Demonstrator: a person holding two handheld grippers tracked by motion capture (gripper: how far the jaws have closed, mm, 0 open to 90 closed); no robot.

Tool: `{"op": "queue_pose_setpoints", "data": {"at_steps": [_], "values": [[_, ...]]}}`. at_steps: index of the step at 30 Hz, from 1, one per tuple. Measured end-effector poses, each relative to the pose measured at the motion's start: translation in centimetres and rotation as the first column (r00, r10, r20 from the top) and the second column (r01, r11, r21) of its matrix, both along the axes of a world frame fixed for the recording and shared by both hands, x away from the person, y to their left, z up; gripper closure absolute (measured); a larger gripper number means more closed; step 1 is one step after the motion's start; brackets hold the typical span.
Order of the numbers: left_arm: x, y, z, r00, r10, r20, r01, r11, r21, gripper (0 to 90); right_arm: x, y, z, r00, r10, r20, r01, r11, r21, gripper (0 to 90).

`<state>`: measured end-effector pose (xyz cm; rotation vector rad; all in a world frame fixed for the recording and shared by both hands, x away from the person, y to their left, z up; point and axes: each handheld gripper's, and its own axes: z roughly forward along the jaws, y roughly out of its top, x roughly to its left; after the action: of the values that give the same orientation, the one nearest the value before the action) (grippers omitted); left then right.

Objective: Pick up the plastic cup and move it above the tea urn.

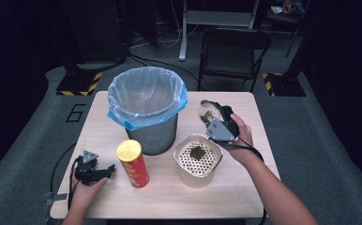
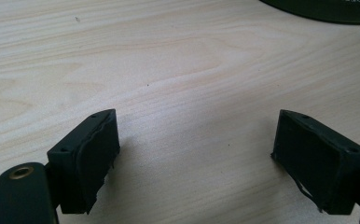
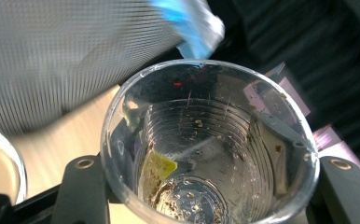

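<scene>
High view: right gripper (image 1: 215, 118) holds the clear plastic cup (image 1: 208, 111), jaws half closed on its sides, mouth tipped toward the lined bin (image 1: 147, 110) just beside it, mid-desk. Left gripper (image 1: 93, 171) rests wide open and empty near the front-left corner. Red chip can (image 1: 133, 164): label unreadable.

Looks like a lab or recording studio, dimly lit. Small wooden table (image 1: 169, 197) on grey carpet, numeral 6 marked on floor (image 1: 75, 113) at left. Hazard-striped stand bases (image 1: 78, 84) far left and right, folding chair (image 1: 233, 54) behind, cables trailing on floor.
</scene>
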<state>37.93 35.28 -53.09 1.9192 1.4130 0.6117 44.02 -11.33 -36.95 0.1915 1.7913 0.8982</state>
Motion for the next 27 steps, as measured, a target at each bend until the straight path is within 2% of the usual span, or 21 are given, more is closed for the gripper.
{"op": "queue_pose_setpoints", "data": {"at_steps": [2, 3, 4, 5, 6, 7, 9, 11, 13, 16, 17, 19, 22, 24, 26, 27], "values": [[0.0, 0.0, 0.0, 1.0, 0.001, 0.001, -0.001, 1.0, 0.0, 13.9, 1.1, -0.4, 0.5, 0.9933, -0.003, -0.116, 0.017, 0.992, 0.125, 37.6], [0.0, 0.0, 0.0, 1.0, 0.001, 0.001, -0.001, 1.0, 0.0, 14.0, 1.6, -0.6, 0.6, 0.9843, 0.0, -0.176, 0.033, 0.982, 0.184, 37.6], [0.0, 0.0, 0.0, 1.0, -0.001, -0.005, 0.001, 1.0, 0.002, 13.9, 2.1, -0.7, 0.6, 0.9719, 0.001, -0.235, 0.057, 0.969, 0.241, 37.5], [0.0, 0.0, 0.0, 1.0, -0.002, -0.005, 0.002, 1.0, 0.002, 13.9, 2.7, -0.8, 0.7, 0.955, 0.014, -0.296, 0.079, 0.951, 0.3, 37.5], [0.0, 0.0, 0.0, 1.0, 0.001, 0.001, -0.001, 1.0, -0.001, 13.9, 3.1, -0.9, 0.7, 0.944, 0.024, -0.329, 0.092, 0.939, 0.332, 37.5], [0.0, 0.0, 0.0, 1.0, 0.0, 0.0, 0.0, 1.0, 0.0, 13.9, 3.5, -1.0, 0.7, 0.9298, 0.022, -0.367, 0.12, 0.926, 0.358, 37.5], [0.0, 0.0, 0.0, 1.0, 0.001, 0.001, -0.001, 1.0, 0.0, 13.9, 4.3, -1.4, 0.7, 0.8976, 0.031, -0.44, 0.172, 0.894, 0.414, 37.5], [0.0, 0.0, 0.0, 1.0, 0.0, 0.0, 0.0, 1.0, 0.0, 13.9, 4.9, -1.6, 0.7, 0.8744, 0.032, -0.484, 0.221, 0.862, 0.457, 37.4], [0.0, 0.0, 0.0, 1.0, 0.001, 0.001, -0.001, 1.0, 0.0, 14.0, 5.3, -1.8, 0.9, 0.8542, 0.045, -0.518, 0.249, 0.838, 0.485, 37.3], [0.0, 0.0, 0.1, 1.0, -0.002, -0.006, 0.002, 1.0, 0.003, 13.9, 5.5, -2.1, 1.2, 0.8283, 0.07, -0.556, 0.27, 0.819, 0.506, 37.2], [0.0, 0.0, 0.0, 1.0, 0.0, -0.003, 0.0, 1.0, 0.001, 13.9, 5.5, -2.2, 1.4, 0.8237, 0.076, -0.562, 0.277, 0.811, 0.516, 37.2], [0.0, 0.0, 0.0, 1.0, 0.001, 0.001, -0.001, 1.0, 0.0, 13.9, 5.4, -2.3, 1.9, 0.8253, 0.088, -0.558, 0.27, 0.807, 0.526, 37.2], [0.0, 0.0, 0.0, 1.0, 0.0, 0.0, 0.0, 1.0, 0.0, 13.9, 5.4, -2.2, 3.3, 0.8436, 0.073, -0.532, 0.257, 0.815, 0.52, 37.1], [0.0, 0.0, 0.0, 1.0, -0.001, -0.003, 0.001, 1.0, 0.002, 13.9, 5.5, -2.2, 3.9, 0.8495, 0.062, -0.524, 0.256, 0.819, 0.513, 37.1], [0.0, 0.0, 0.0, 1.0, 0.0, 0.0, 0.0, 1.0, 0.0, 13.9, 5.5, -2.3, 4.4, 0.8505, 0.065, -0.522, 0.254, 0.818, 0.516, 37.1], [0.0, 0.0, 0.0, 1.0, 0.0, -0.003, 0.0, 1.0, 0.001, 13.9, 5.5, -2.3, 4.7, 0.8549, 0.063, -0.515, 0.249, 0.821, 0.514, 37.1]]}}
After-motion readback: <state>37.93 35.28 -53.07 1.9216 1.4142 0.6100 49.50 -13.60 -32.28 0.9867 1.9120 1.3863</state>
